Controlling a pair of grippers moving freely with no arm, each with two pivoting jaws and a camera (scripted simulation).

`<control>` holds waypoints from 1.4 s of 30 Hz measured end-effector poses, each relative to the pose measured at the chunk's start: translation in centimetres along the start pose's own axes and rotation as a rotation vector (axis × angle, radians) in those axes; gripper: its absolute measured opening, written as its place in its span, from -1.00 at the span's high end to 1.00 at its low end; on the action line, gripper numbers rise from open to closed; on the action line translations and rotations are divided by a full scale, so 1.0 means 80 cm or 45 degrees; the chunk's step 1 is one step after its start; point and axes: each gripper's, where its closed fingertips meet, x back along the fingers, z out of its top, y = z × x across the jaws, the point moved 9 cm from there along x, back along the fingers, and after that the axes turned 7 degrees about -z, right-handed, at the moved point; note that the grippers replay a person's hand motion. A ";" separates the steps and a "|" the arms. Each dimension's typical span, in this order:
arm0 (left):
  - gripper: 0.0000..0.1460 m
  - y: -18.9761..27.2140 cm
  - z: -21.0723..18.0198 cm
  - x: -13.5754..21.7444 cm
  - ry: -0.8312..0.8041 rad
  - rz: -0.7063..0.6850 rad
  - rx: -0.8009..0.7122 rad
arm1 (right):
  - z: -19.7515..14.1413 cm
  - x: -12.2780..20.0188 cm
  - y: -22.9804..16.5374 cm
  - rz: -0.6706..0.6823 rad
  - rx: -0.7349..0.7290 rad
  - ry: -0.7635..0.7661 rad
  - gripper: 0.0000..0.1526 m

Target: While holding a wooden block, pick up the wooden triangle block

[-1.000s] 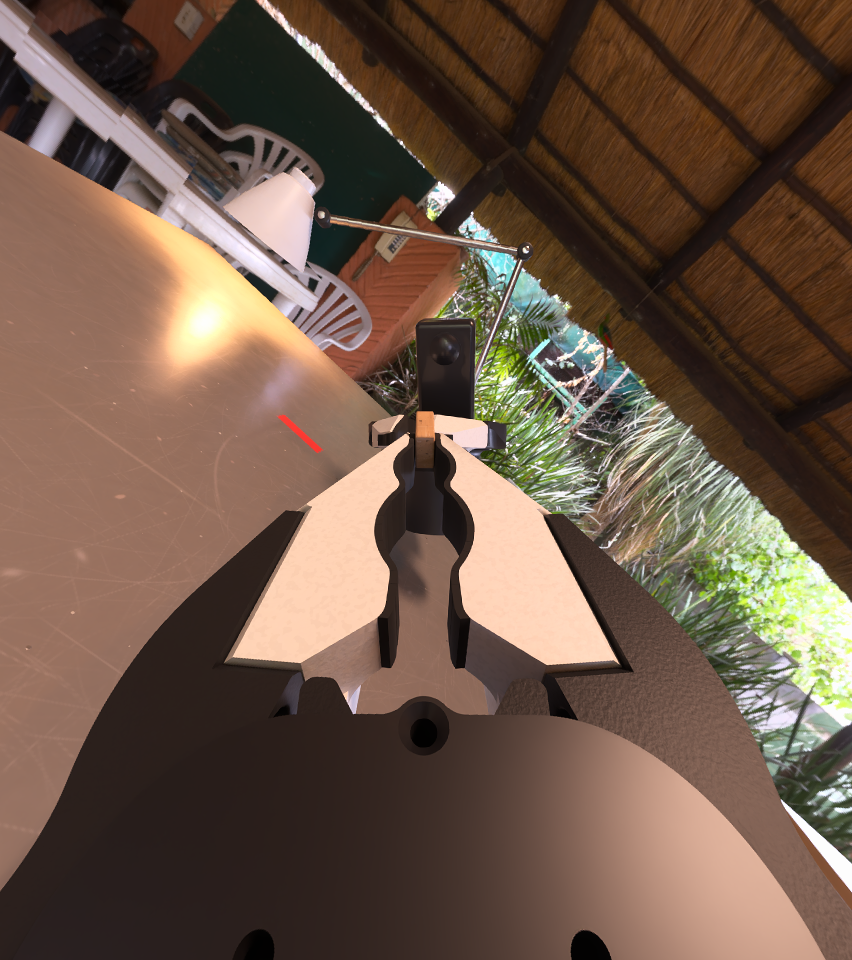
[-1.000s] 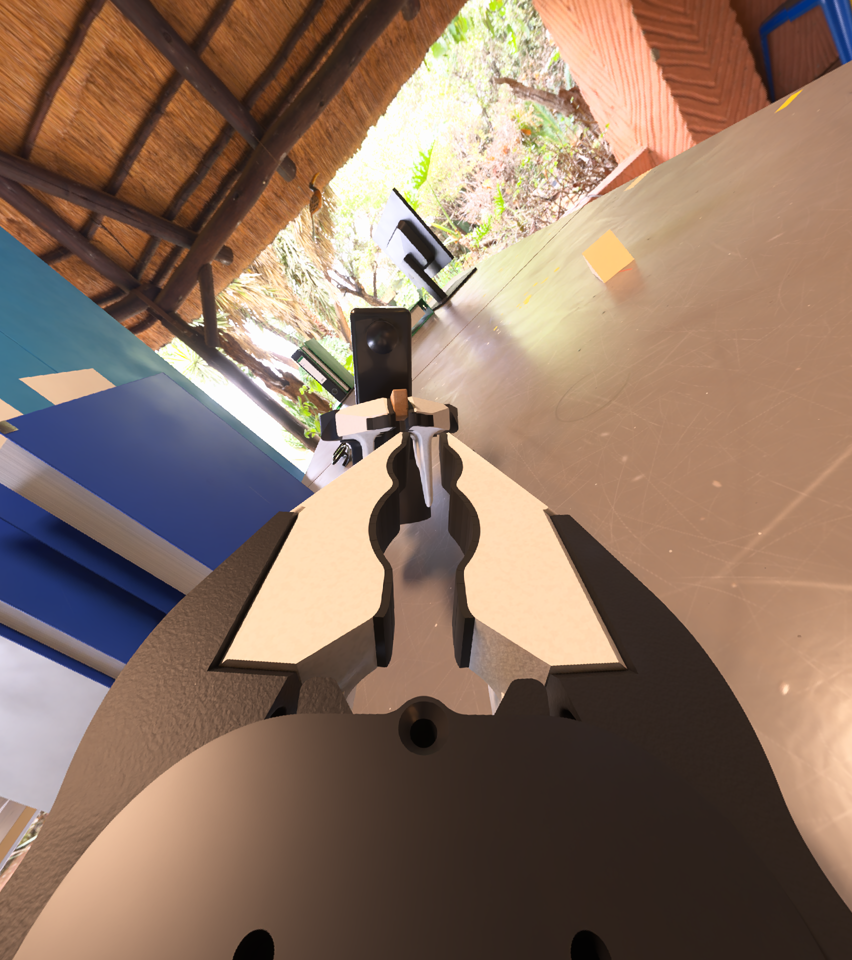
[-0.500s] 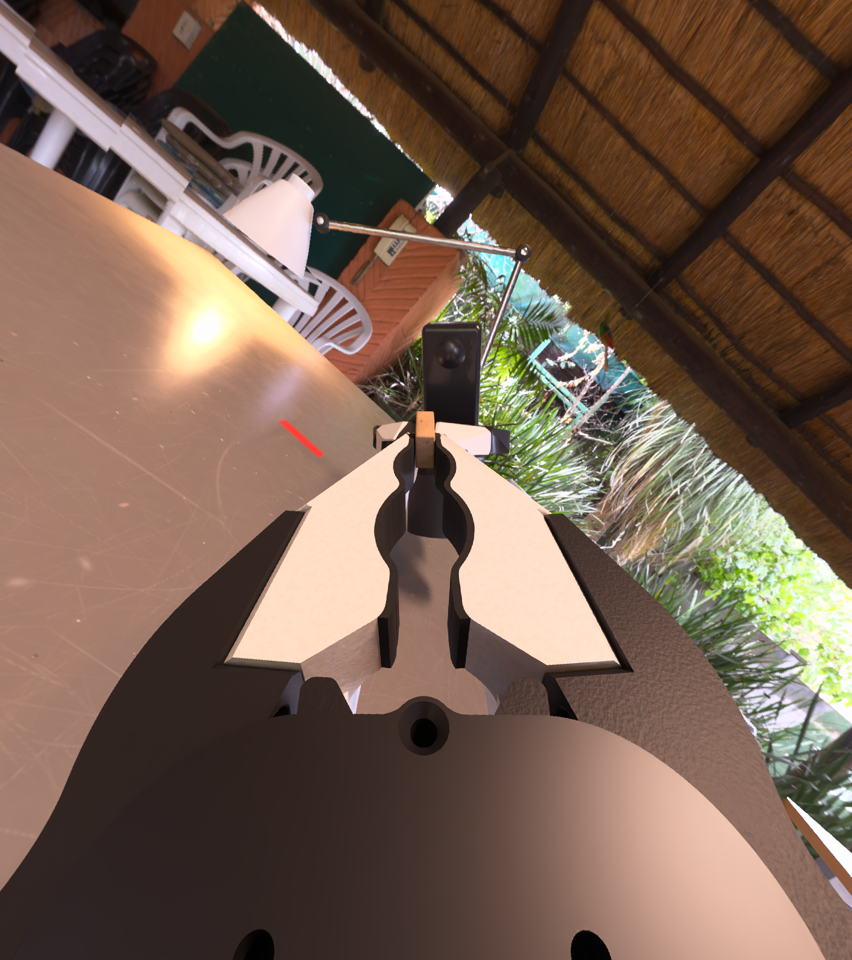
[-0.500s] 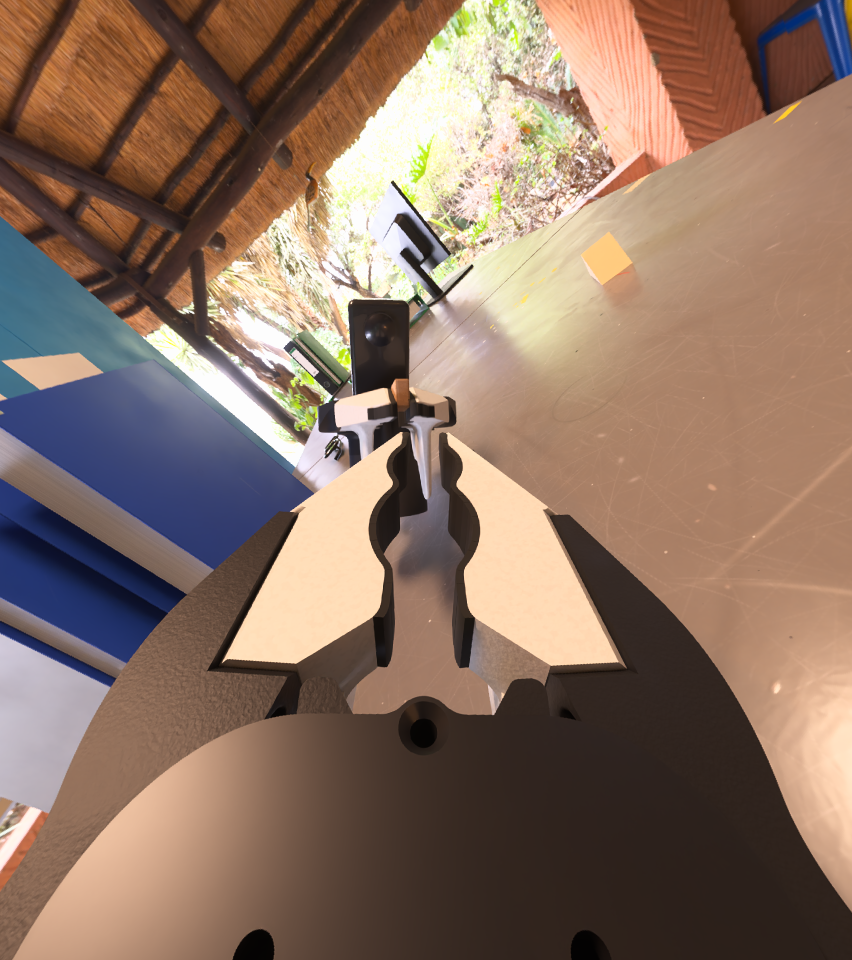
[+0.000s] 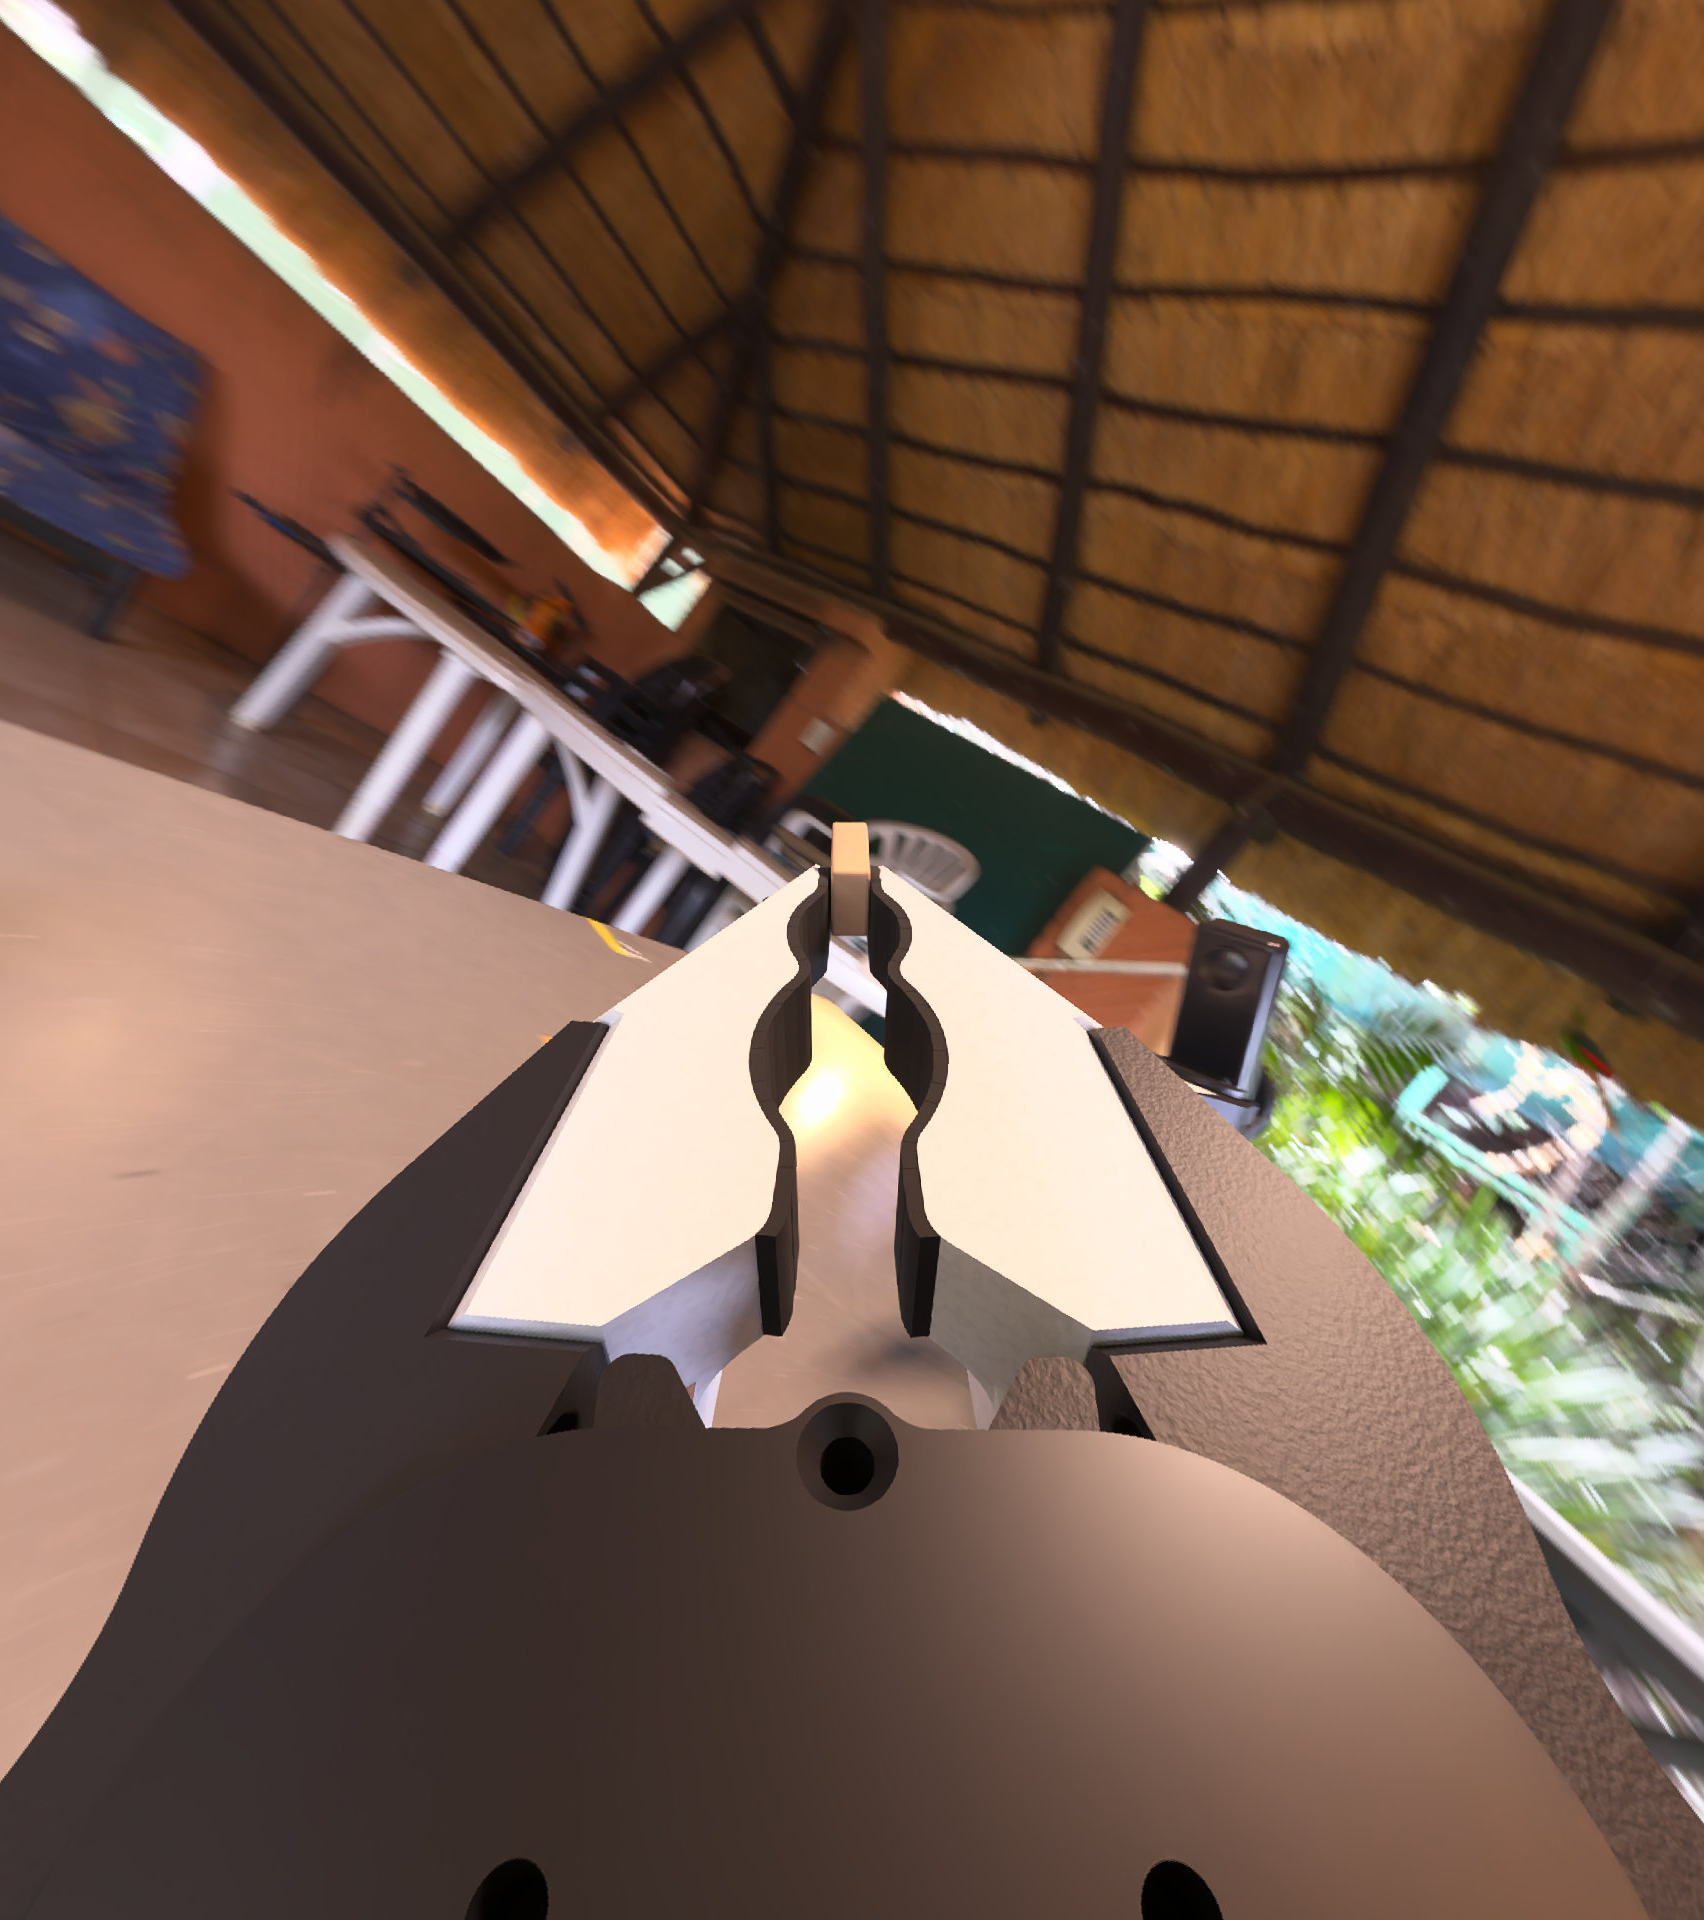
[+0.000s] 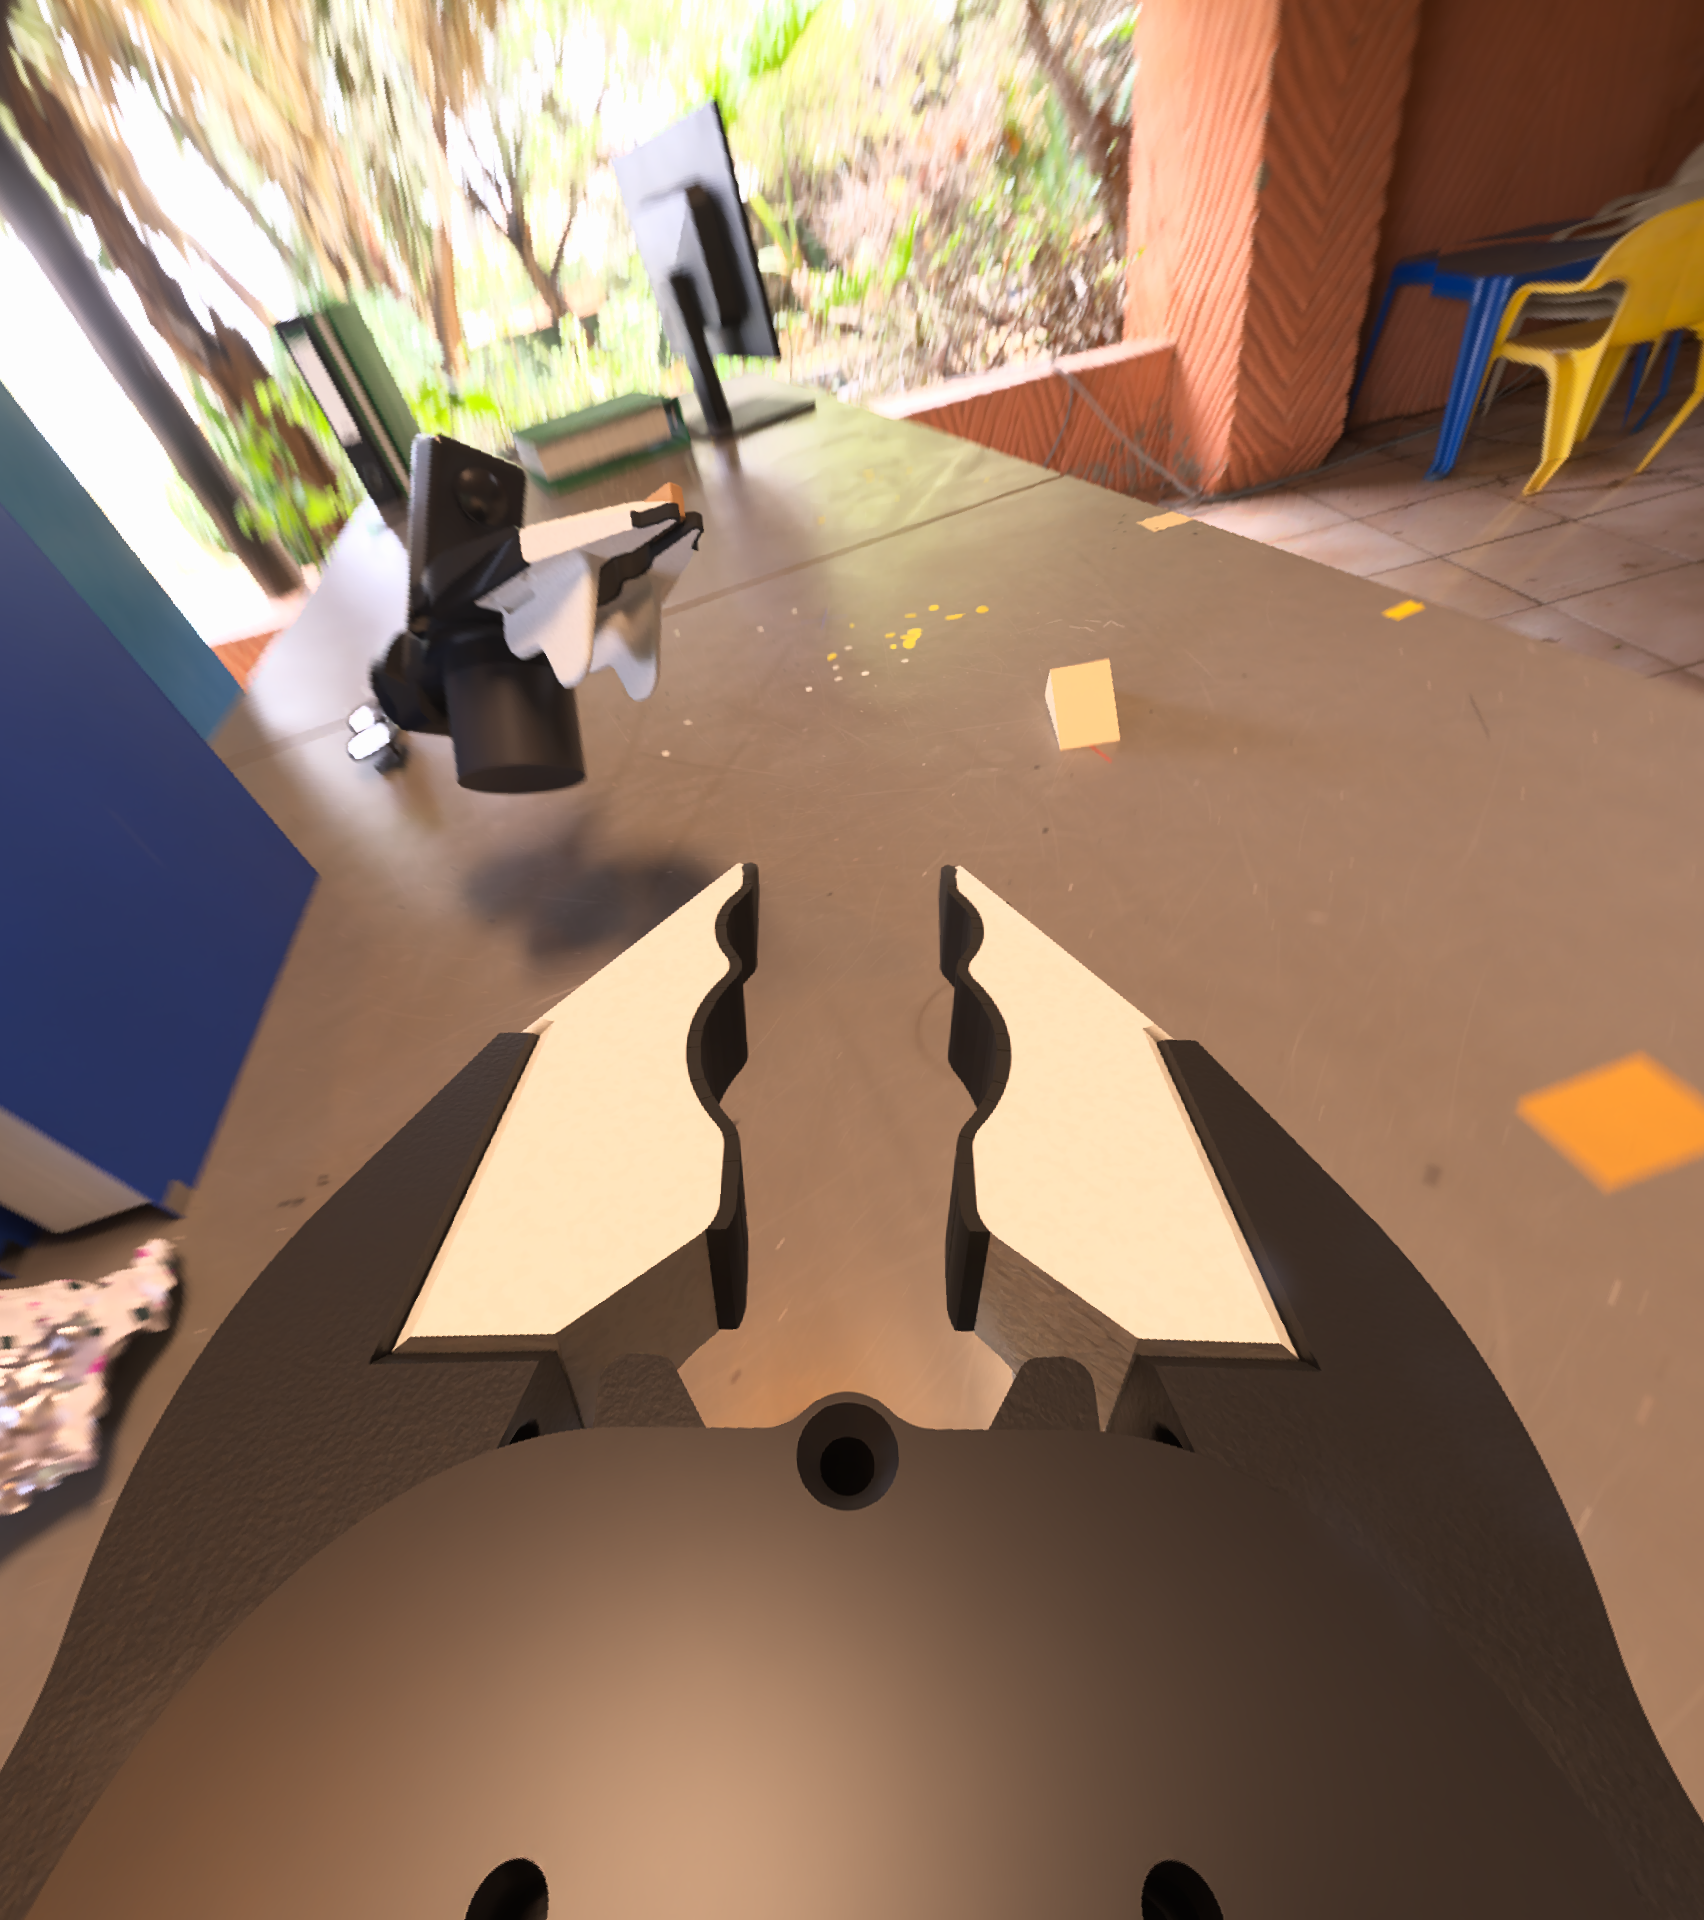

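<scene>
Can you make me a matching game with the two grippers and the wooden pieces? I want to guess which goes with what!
Things:
1. left gripper
2. right gripper
3. small wooden block
4. wooden triangle block

States:
A. lying on the table, touched by nothing
B. fingers spread apart with nothing between them
C. pinched between two fingertips, up in the air
D. fingers closed on a piece of wood

Pairs: 1-D, 2-B, 3-C, 4-A

txt: none legible | labels/signs: none readable | both views blurred in bkgd
</scene>
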 end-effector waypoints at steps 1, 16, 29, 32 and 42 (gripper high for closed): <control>0.93 -0.013 0.018 0.024 0.045 0.057 -0.002 | 0.018 -0.021 -0.001 0.004 0.061 -0.043 0.51; 0.93 -0.089 0.061 0.146 0.112 0.239 -0.014 | 0.065 -0.485 0.074 -0.152 0.494 -1.197 0.29; 0.93 -0.088 0.050 0.139 0.045 0.228 0.055 | 0.008 -0.542 0.087 -0.246 0.401 -1.405 0.34; 0.93 -0.091 0.049 0.140 0.040 0.240 0.067 | 0.008 -0.538 0.085 -0.262 0.414 -1.391 0.49; 0.92 -0.108 0.041 0.149 0.032 0.338 0.118 | 0.092 -0.467 0.028 -0.110 0.355 -0.975 0.49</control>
